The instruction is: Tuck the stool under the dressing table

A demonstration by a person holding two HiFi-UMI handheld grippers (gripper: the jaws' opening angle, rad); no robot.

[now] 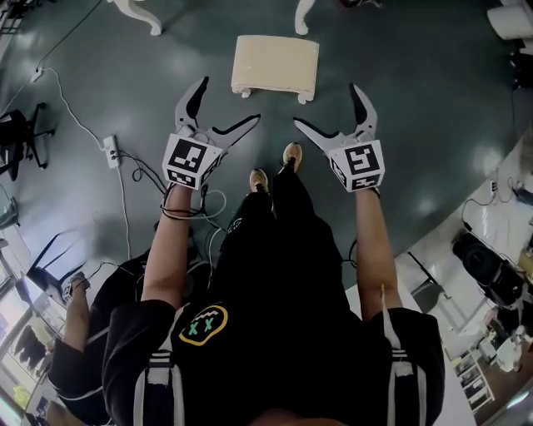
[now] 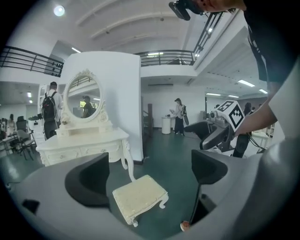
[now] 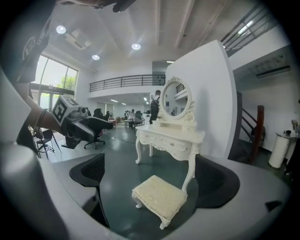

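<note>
Our forearms [image 1: 171,250] reach out from the near edge toward the far side. Beyond both sets of jaw tips and well clear of them, the stool [image 1: 275,65] stands on the dark floor [image 1: 416,100]. It sits just short of the dressing table [image 3: 171,136], nearer its right front leg [image 1: 304,17]. Bare floor lies left and right of the stool. We see the left gripper [image 1: 231,100] and the right gripper [image 1: 325,104] with jaws spread wide, touching nothing.

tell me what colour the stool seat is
The stool seat is cream, a pale off-white like the dressing table behind it. The right gripper view shows it best.
</note>
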